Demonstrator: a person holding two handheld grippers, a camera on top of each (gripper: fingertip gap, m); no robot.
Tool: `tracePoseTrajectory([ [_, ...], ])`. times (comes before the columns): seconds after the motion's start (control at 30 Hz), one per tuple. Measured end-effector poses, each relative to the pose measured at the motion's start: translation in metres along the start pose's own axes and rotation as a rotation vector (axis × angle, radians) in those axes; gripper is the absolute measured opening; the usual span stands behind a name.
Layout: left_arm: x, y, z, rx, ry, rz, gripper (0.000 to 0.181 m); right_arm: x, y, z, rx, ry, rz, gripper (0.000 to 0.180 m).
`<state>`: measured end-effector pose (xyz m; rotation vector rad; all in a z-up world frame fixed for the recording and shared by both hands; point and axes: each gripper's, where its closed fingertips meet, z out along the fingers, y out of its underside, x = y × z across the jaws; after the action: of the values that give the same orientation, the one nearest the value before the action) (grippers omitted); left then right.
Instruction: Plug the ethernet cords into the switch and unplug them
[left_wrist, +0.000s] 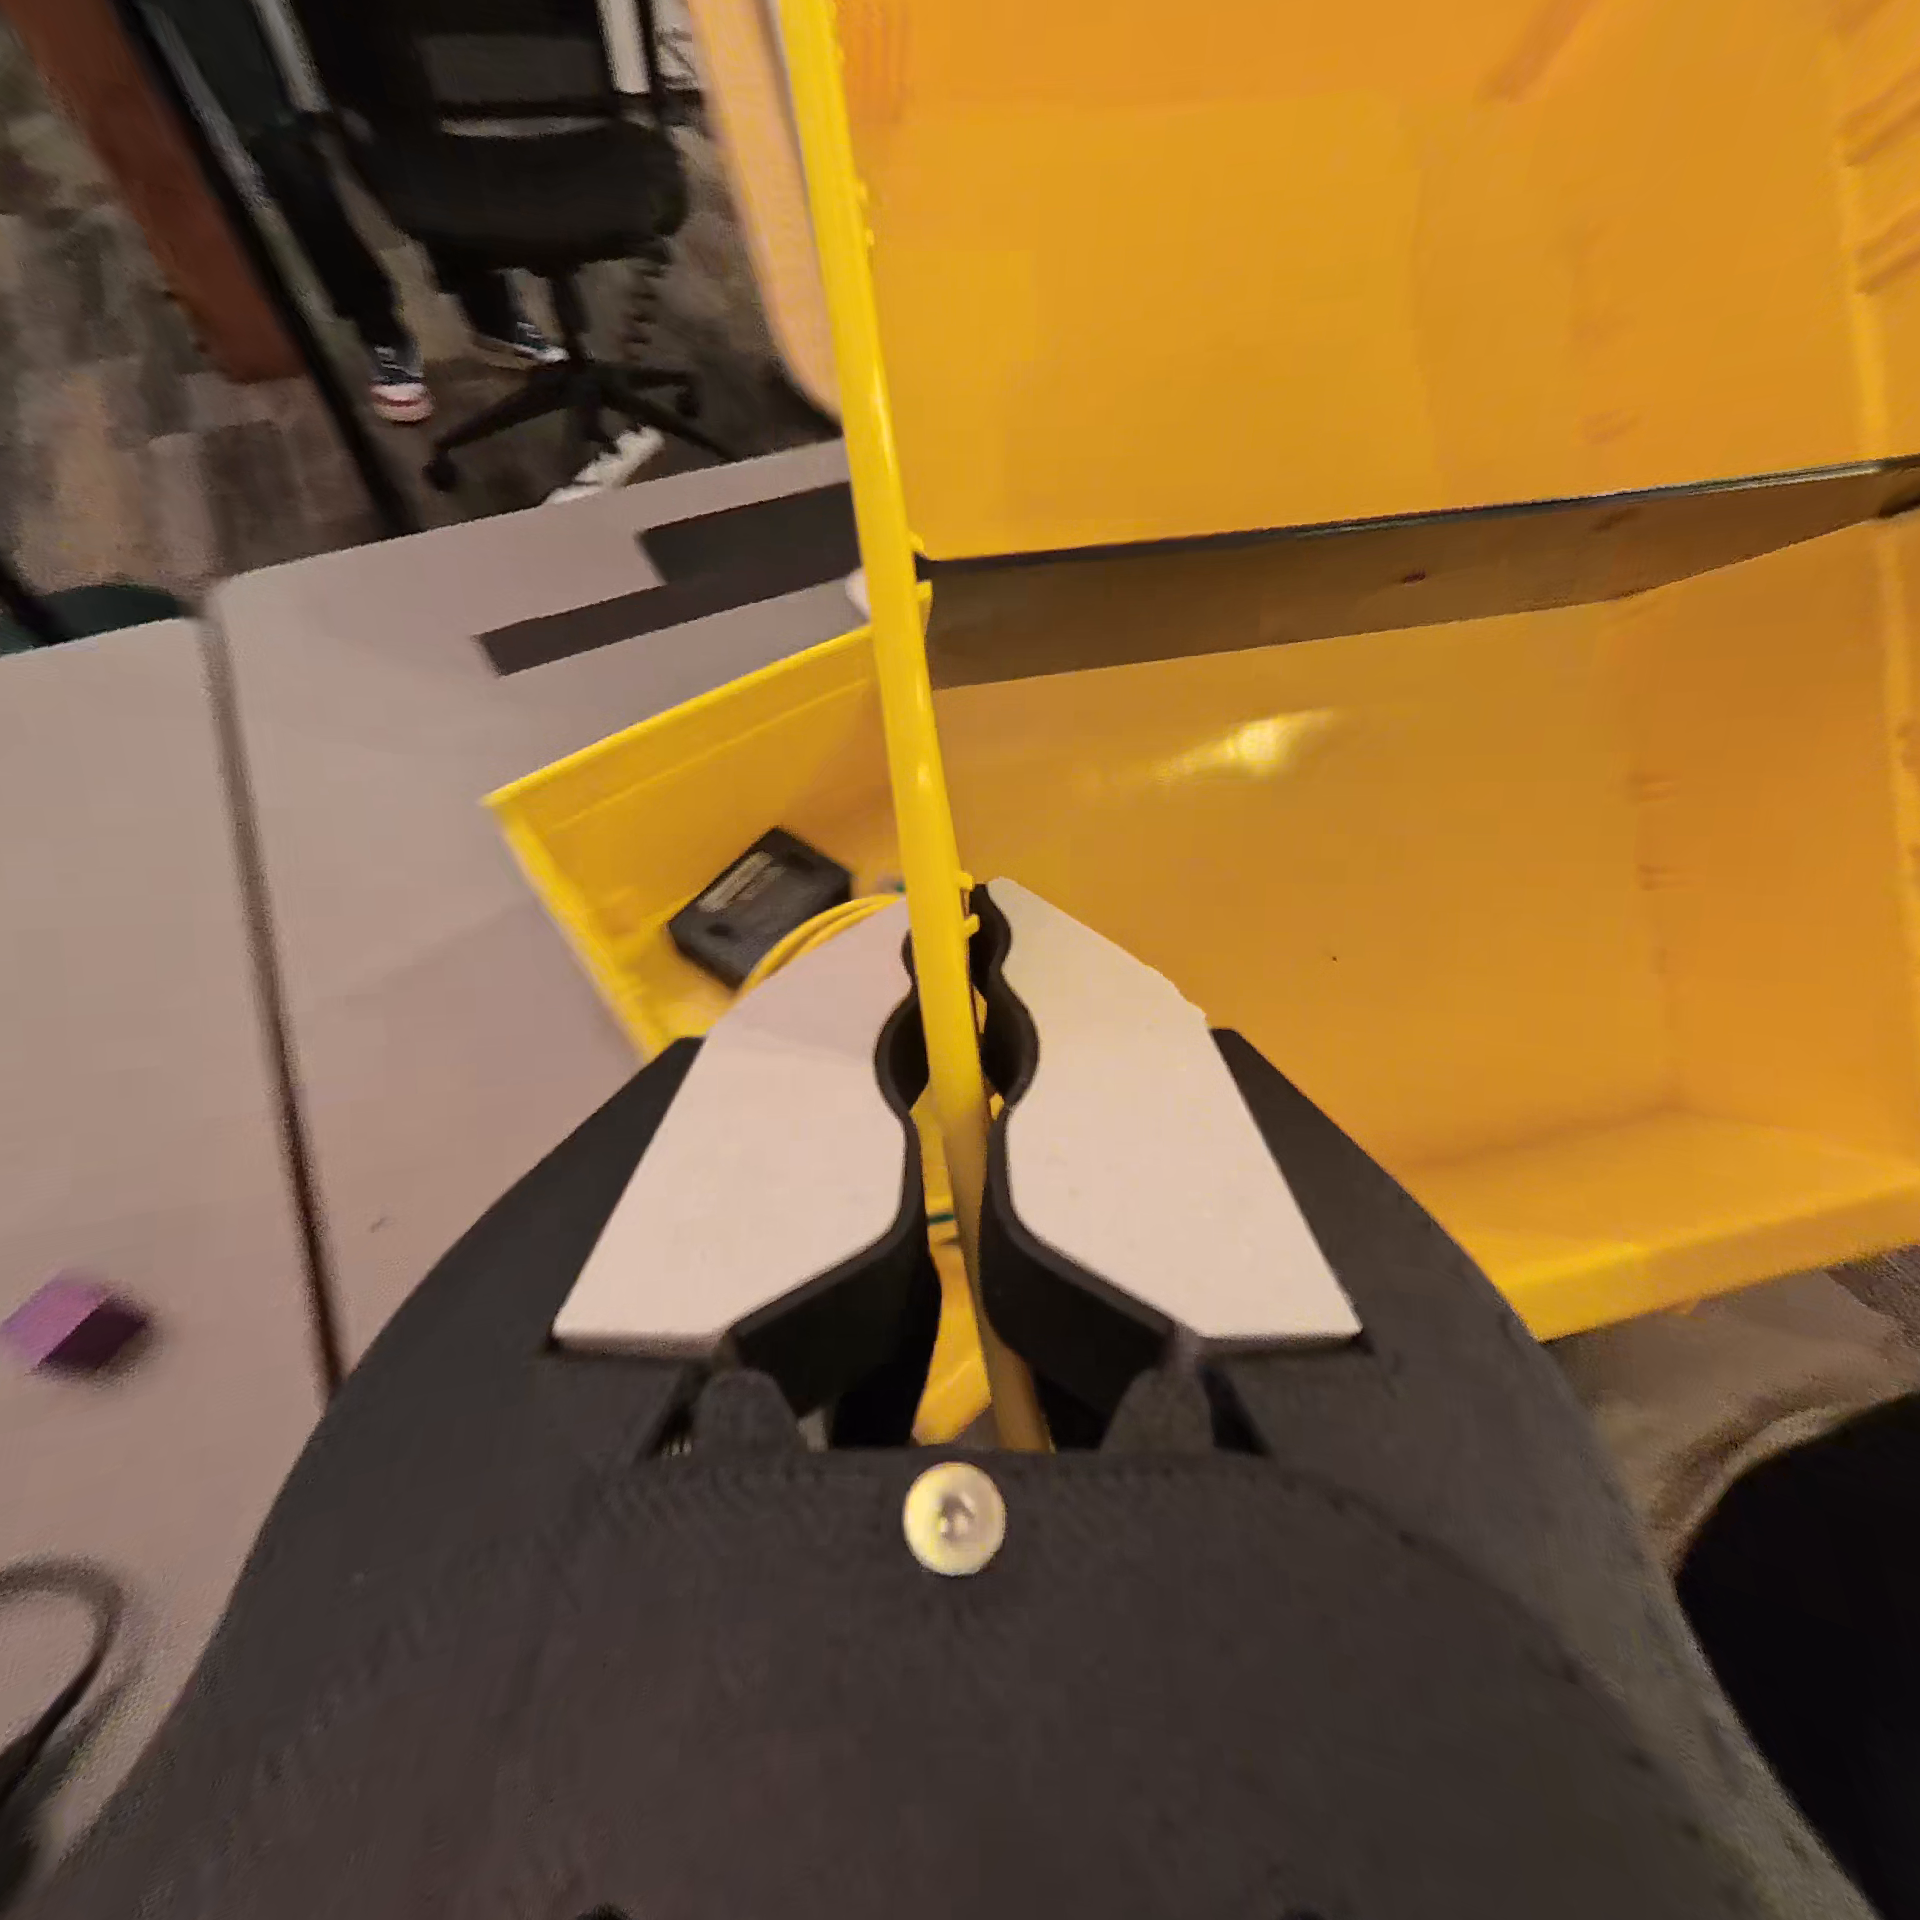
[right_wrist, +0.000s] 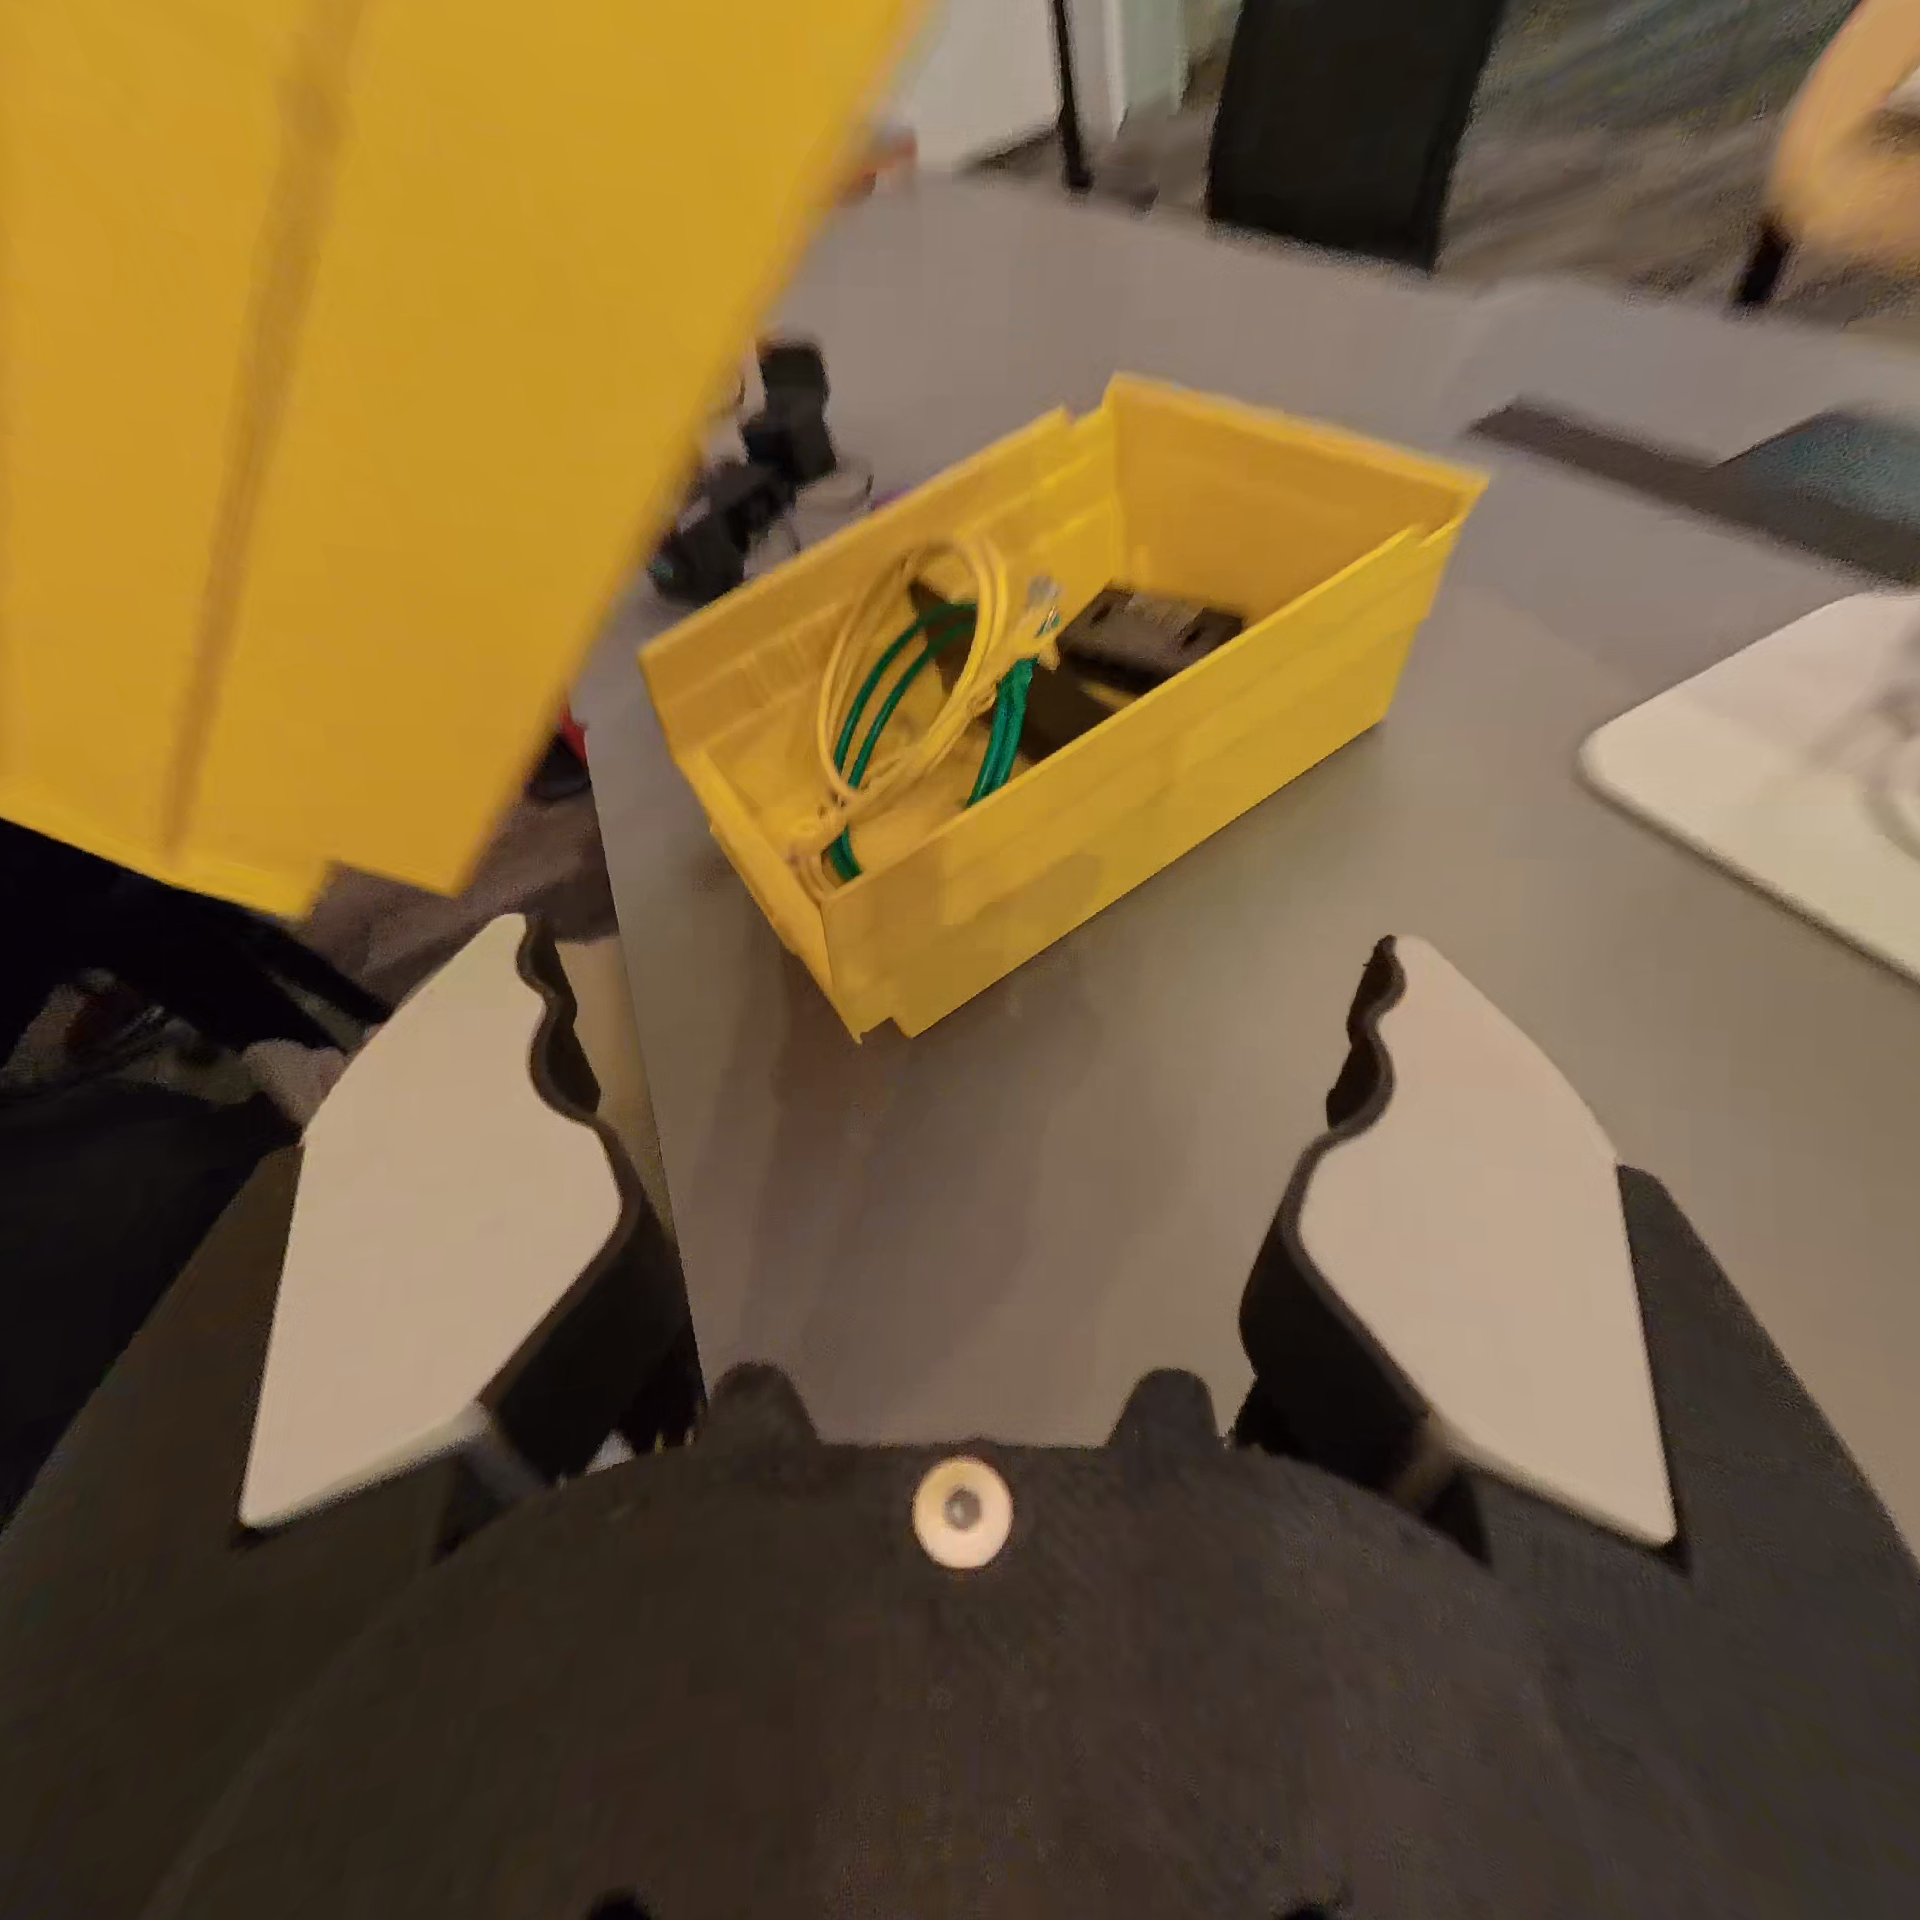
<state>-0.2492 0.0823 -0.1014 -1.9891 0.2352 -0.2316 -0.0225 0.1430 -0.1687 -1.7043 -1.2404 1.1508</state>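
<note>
Left gripper (left_wrist: 951, 925) clamps an empty yellow bin's wall (left_wrist: 904, 665); right gripper (right_wrist: 961, 956) hangs open.
On the table (right_wrist: 1143, 1091), a second bin (right_wrist: 1091, 883) holds yellow cord (right_wrist: 914, 665), green cord (right_wrist: 1003, 738) and, seemingly, the switch (right_wrist: 1143, 629).

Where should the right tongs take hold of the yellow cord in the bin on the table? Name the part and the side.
Probably the top arc of the yellow cord coil, taken from above. The loop stands up against the wall of the yellow bin, whose sides block a level approach. The right tongs are open. The green cord runs through the coil and may come along.
</note>
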Motion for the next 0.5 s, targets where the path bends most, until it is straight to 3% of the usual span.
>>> tracePoseTrajectory([
  [0.13, 0.066, -0.012, 0.069, -0.052, 0.115, 0.094, 0.004, 0.0, -0.012, -0.094, 0.118, 0.233, -0.084, 0.133],
  [0.27, 0.133, -0.011, 0.137, -0.117, 0.208, 0.159, 0.004, -0.027, -0.007, -0.155, 0.225, 0.384, -0.128, 0.134],
  [0.4, 0.191, -0.003, 0.184, -0.159, 0.249, 0.236, 0.005, -0.031, 0.039, -0.161, 0.133, 0.499, -0.072, 0.123],
  [0.5, 0.225, 0.009, 0.213, -0.194, 0.29, 0.249, 0.004, -0.011, 0.08, -0.16, 0.022, 0.609, -0.034, 0.127],
])
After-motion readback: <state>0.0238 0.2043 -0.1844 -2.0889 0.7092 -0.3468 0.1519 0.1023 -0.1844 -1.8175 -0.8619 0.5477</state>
